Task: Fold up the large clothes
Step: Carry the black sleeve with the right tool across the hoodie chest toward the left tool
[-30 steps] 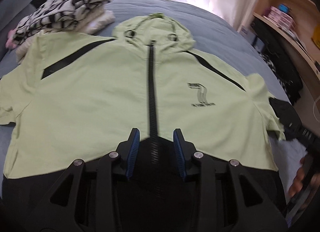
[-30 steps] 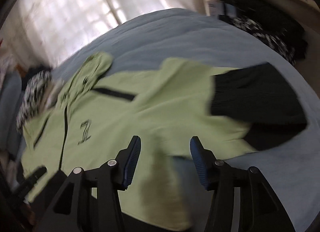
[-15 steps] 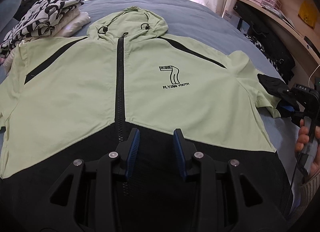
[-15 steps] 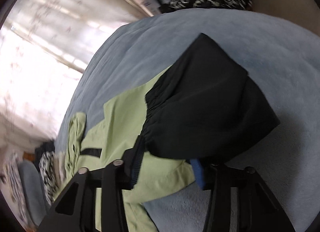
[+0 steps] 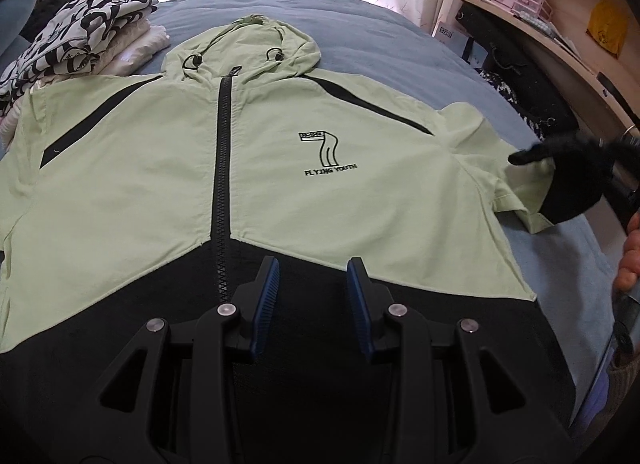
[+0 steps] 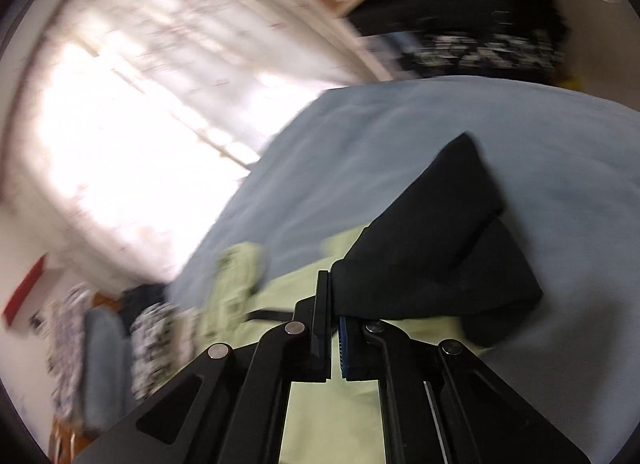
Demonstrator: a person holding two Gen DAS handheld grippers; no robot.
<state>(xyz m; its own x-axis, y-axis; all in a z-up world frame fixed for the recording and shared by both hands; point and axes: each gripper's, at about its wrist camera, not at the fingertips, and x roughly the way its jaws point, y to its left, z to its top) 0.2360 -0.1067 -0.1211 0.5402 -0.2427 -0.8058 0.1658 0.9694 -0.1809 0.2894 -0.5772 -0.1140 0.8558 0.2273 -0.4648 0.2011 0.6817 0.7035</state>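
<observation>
A light green hooded jacket [image 5: 160, 167] with a black zip and black lower panel lay front-up and spread flat across a blue bed [image 5: 384, 39], its hood toward the curtained window. The left tool [image 5: 313, 284] hovered over the jacket's black hem, just right of the zip, with its blue-padded fingers apart and gripping nothing. At the jacket's right side, the right tool [image 6: 334, 328] was pinched together on the black cuff [image 6: 440, 248] of the sleeve, the cuff bunched and raised off the bed; the left wrist view showed that cuff [image 5: 568, 179] at the edge of the mattress beside the person's hand [image 5: 630, 256]. A stack of folded black-and-white patterned clothes [image 5: 76, 43] sat near the jacket's other shoulder. Wooden shelves [image 5: 560, 23] stood beside the bed. The right wrist view was blurred.
</observation>
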